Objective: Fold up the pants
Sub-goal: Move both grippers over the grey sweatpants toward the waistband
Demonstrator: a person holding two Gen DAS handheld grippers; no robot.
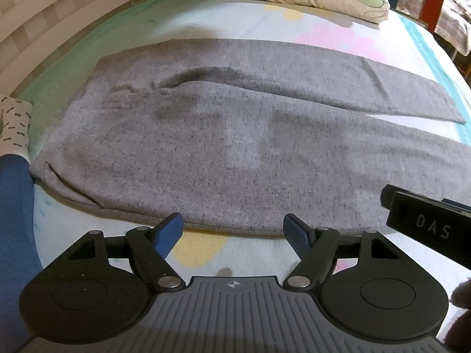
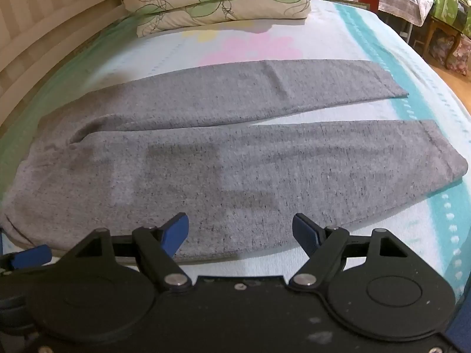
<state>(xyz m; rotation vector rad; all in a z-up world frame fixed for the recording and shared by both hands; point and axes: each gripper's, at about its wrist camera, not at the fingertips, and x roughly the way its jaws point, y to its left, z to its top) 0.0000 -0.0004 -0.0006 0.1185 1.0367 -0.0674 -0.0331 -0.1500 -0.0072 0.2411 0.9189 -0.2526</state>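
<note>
On the bed [image 1: 265, 14], both hand-held grippers tilt down, jaws apart, over pants [image 1: 235, 135].

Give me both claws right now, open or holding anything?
Left claw: open, holding nothing, poised at the near edge of the gray pants.
Right claw: open, holding nothing, above the pants' near leg.

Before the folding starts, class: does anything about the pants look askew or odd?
Little stands out. The pants lie flat on the bed, legs apart; one ridge of bunched cloth sits near the crotch. Both grippers, left and right, are open.
</note>
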